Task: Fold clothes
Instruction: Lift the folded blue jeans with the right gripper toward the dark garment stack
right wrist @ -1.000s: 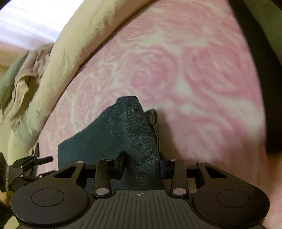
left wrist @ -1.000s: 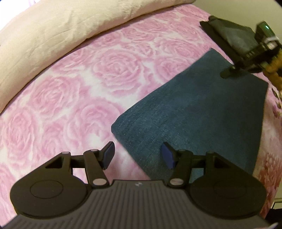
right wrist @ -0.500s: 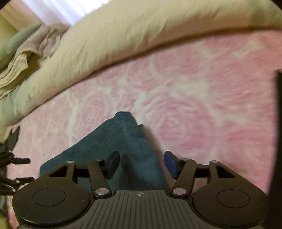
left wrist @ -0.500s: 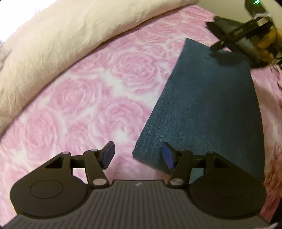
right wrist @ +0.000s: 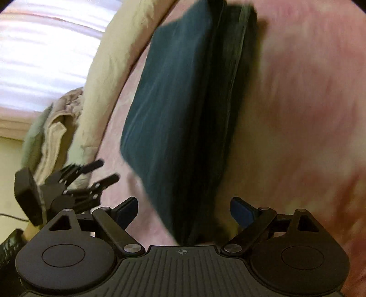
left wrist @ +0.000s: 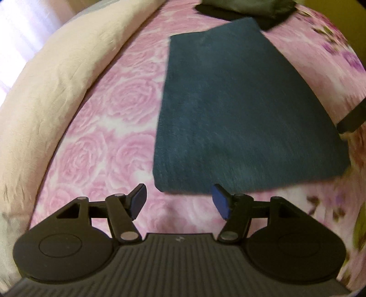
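Observation:
A folded dark teal garment (left wrist: 240, 109) lies flat on the pink rose-print bedspread (left wrist: 109, 118). My left gripper (left wrist: 179, 202) is open and empty, just short of the garment's near edge. In the right wrist view the same garment (right wrist: 173, 109) stretches away from my right gripper (right wrist: 184, 213), which is open and empty over its near corner. The left gripper also shows at the lower left of that view (right wrist: 91, 180). A black part of the right gripper (left wrist: 352, 116) shows at the right edge of the left wrist view.
A cream duvet (left wrist: 50, 86) runs along the left of the bed. Dark folded clothes (left wrist: 247, 9) lie past the teal garment's far end. A pile of beige and green laundry (right wrist: 52, 128) sits beyond the duvet.
My right gripper opened and let go of the teal garment, which now lies flat. Both grippers drew back from the garment, and both views swung.

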Tool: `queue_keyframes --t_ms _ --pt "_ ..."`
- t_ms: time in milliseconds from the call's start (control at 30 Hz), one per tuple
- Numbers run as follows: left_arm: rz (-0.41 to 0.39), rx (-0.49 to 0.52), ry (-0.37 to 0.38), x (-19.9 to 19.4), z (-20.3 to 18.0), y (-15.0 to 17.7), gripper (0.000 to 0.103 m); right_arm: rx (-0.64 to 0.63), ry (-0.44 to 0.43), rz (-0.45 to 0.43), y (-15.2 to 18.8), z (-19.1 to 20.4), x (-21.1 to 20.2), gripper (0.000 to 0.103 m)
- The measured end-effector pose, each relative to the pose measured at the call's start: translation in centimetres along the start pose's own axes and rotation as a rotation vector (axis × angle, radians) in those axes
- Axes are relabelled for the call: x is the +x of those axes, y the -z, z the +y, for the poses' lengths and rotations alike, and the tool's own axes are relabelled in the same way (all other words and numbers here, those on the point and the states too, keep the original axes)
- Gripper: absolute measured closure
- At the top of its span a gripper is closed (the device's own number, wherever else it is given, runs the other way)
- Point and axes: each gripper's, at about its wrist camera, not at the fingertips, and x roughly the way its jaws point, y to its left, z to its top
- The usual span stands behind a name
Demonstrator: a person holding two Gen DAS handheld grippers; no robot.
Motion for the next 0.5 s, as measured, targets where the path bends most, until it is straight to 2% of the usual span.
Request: queue_keyframes --t_ms 133,200,267,367,400,433,467,500 --pt "-0.060 0.168 0.016 0.0 -2.4 1.5 0.043 0.047 -0.022 -0.083 2.3 -1.0 2.6 0.013" --pt "-0.086 0.254 0.021 0.0 -3.7 2.1 0.041 0.092 -0.071 -0.139 2.9 -1.6 3.5 0.013" --pt "-0.107 0.320 0.035 0.1 -4.8 2.6 0.038 0.093 -0.112 -0.172 2.8 -1.4 4.2 0.013" --pt "-0.107 0.378 0.052 0.6 -5.9 2.8 0.038 0.139 -0.129 -0.207 2.3 -1.0 5.4 0.016" --pt "-0.110 0.384 0.057 0.5 -6.1 2.7 0.038 0.162 -0.116 -0.204 2.0 -1.1 5.8 0.034" --pt "-0.114 0.388 0.062 0.4 -6.2 2.6 0.038 0.184 -0.103 -0.200 1.7 -1.2 6.1 0.057" --pt "-0.117 0.387 0.065 0.2 -6.2 2.6 0.038 0.207 -0.092 -0.194 1.4 -1.3 6.5 0.063" --pt "-0.118 0.385 0.066 0.1 -6.3 2.4 0.038 0.234 -0.092 -0.175 1.0 -1.6 6.5 0.072"
